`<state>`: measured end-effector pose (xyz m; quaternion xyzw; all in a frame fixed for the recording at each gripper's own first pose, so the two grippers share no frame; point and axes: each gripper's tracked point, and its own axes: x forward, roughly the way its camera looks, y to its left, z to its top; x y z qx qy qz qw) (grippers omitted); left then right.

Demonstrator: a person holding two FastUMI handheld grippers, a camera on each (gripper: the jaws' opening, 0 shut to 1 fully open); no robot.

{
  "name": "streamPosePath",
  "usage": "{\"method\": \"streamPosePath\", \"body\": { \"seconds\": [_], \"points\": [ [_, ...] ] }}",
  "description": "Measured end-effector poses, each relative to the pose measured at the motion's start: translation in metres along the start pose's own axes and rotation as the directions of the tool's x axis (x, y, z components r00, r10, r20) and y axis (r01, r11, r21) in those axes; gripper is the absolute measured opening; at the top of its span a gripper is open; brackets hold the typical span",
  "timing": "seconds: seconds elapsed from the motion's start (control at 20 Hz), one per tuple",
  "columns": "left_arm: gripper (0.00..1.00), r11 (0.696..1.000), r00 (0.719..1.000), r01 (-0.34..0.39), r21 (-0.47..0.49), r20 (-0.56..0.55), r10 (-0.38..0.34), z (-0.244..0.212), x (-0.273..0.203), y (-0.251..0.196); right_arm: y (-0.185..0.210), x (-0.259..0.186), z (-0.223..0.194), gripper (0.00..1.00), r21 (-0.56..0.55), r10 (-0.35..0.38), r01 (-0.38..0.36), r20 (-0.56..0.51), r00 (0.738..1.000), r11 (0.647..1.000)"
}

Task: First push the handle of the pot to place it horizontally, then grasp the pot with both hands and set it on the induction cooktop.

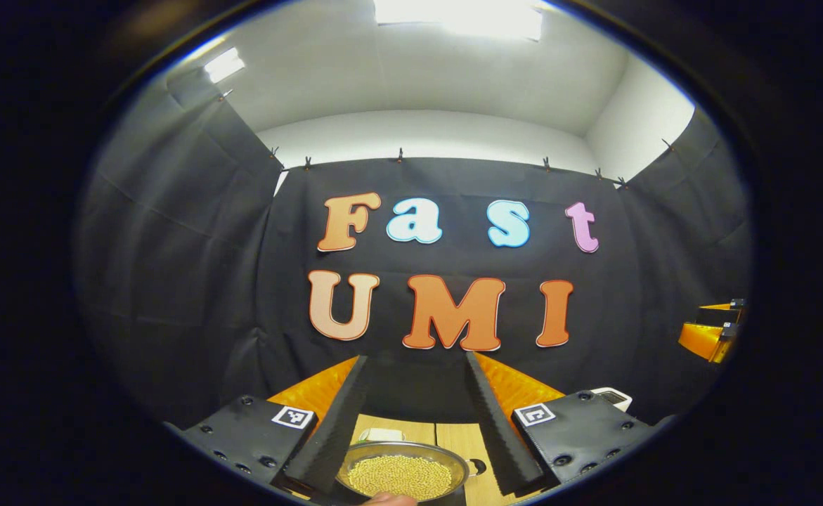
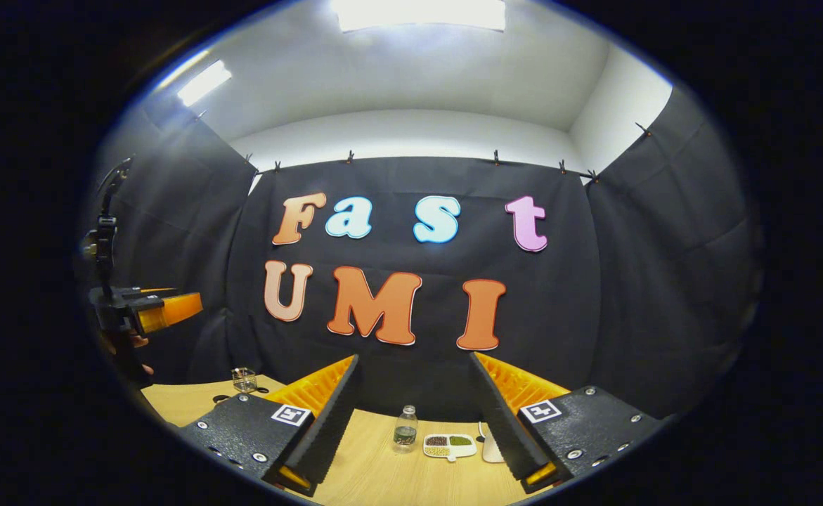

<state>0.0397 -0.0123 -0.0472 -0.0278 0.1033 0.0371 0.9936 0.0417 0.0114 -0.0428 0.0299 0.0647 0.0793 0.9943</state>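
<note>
I see the pot [image 1: 403,472] at bottom centre of the left gripper view, between my left gripper [image 1: 411,414], fingers apart; its handle [image 1: 476,466] juts right. My right gripper [image 2: 411,414], also apart, faces a bottle [image 2: 405,428], so left is nearer.

Left gripper view: pot [image 1: 403,472] on the wooden table [image 1: 462,443] between the gripper's spread fingers, other gripper [image 1: 710,332] far right; right gripper view: bottle [image 2: 405,428] left of a divided dish [image 2: 448,445] (both on the table), small glass container [image 2: 244,379] far left.
</note>
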Motion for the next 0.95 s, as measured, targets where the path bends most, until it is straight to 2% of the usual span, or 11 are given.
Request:
{"method": "streamPosePath", "body": {
  "seconds": [0.1, 0.3, 0.4, 0.5, 0.55, 0.6, 0.65, 0.7, 0.75, 0.9, 0.95],
  "points": [
    [0.89, 0.999, 0.999, -0.034, -0.009, 0.01, 0.034, -0.001, 0.002, 0.004, -0.003, 0.002, -0.001, 0.93, 0.007, -0.009, 0.009, 0.01, 1.0, 1.0],
    [0.92, 0.999, 0.999, -0.031, -0.026, 0.015, 0.031, 0.003, 0.006, 0.0, -0.011, 0.004, -0.005, 0.94, 0.025, -0.021, 0.021, -0.015, 1.0, 0.999],
    [0.89, 1.0, 1.0, -0.024, -0.004, 0.013, 0.024, 0.0, 0.008, -0.003, -0.014, 0.005, -0.004, 0.94, 0.044, -0.011, 0.012, -0.013, 1.0, 0.999],
    [0.92, 1.0, 1.0, -0.009, 0.016, 0.001, 0.009, -0.003, 0.008, -0.01, -0.015, 0.007, -0.004, 0.95, 0.067, -0.011, 0.011, -0.009, 1.0, 0.998],
    [0.89, 1.0, 1.0, 0.004, 0.022, 0.0, -0.004, -0.002, 0.007, -0.013, -0.02, 0.009, -0.004, 0.94, 0.059, -0.028, 0.028, -0.002, 1.0, 0.998],
    [0.92, 0.999, 1.0, 0.014, 0.03, 0.006, -0.014, 0.001, 0.007, -0.015, -0.026, 0.012, -0.004, 0.94, 0.038, -0.054, 0.054, 0.006, 0.999, 0.998],
    [0.86, 0.999, 1.0, 0.013, 0.04, 0.021, -0.014, 0.008, 0.007, -0.014, -0.031, 0.014, -0.005, 0.94, 0.018, -0.081, 0.081, 0.007, 0.997, 0.997],
    [0.88, 0.998, 0.999, 0.011, 0.054, 0.035, -0.013, 0.014, 0.008, -0.011, -0.034, 0.015, -0.003, 0.98, 0.006, -0.096, 0.096, 0.006, 0.995, 0.995],
    [0.89, 0.997, 0.999, 0.011, 0.071, 0.045, -0.014, 0.019, 0.009, -0.012, -0.031, 0.015, -0.002, 0.94, 0.004, -0.098, 0.098, 0.004, 0.995, 0.995],
    [0.92, 0.996, 0.997, 0.013, 0.09, 0.076, -0.02, 0.033, 0.006, -0.013, -0.024, 0.016, 0.006, 0.95, 0.003, -0.086, 0.086, 0.013, 0.996, 0.996],
    [0.86, 0.994, 0.997, -0.001, 0.108, 0.071, -0.007, 0.034, 0.006, -0.01, -0.023, 0.015, 0.008, 0.95, -0.002, -0.087, 0.087, 0.017, 0.996, 0.996]
  ]
}}
